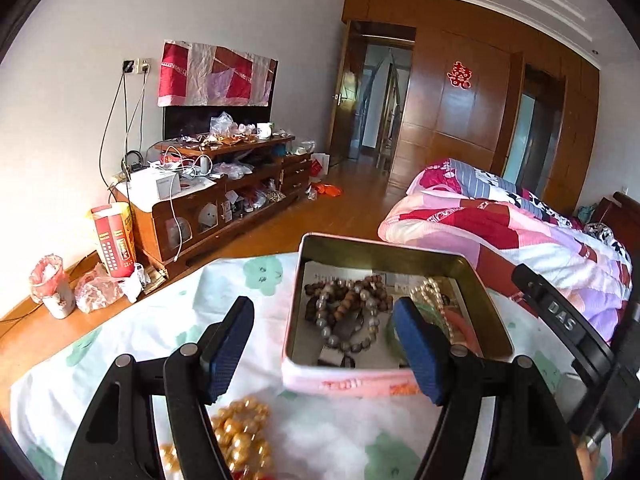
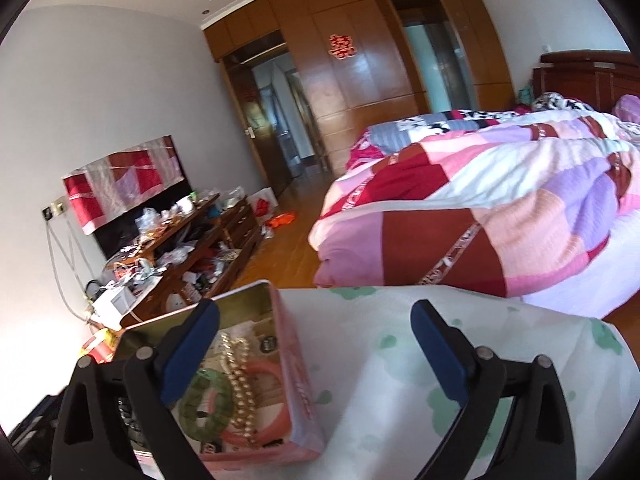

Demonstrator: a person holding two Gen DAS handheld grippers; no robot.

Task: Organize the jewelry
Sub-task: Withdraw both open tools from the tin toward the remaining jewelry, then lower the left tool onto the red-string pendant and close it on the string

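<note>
A pink tin box (image 1: 344, 384) stands open on a floral cloth (image 1: 160, 320). It holds brown and grey bead bracelets (image 1: 344, 308), a pearl strand (image 1: 434, 292), a green bangle and a pink bangle (image 1: 466, 328). Gold bead jewelry (image 1: 240, 436) lies on the cloth below my left gripper (image 1: 324, 348), which is open and empty above the box's near edge. In the right wrist view my right gripper (image 2: 316, 344) is open and empty over the box's right wall (image 2: 298, 384); the green bangle (image 2: 208, 404), pearls (image 2: 240, 384) and pink bangle (image 2: 276, 424) show inside.
The right gripper's black body (image 1: 568, 320) shows at the box's right. A quilt-covered bed (image 2: 500, 200) lies behind the table. A cluttered TV cabinet (image 1: 224, 184) stands along the left wall, with a bin (image 1: 52, 284) and a red carton (image 1: 114, 240) on the wooden floor.
</note>
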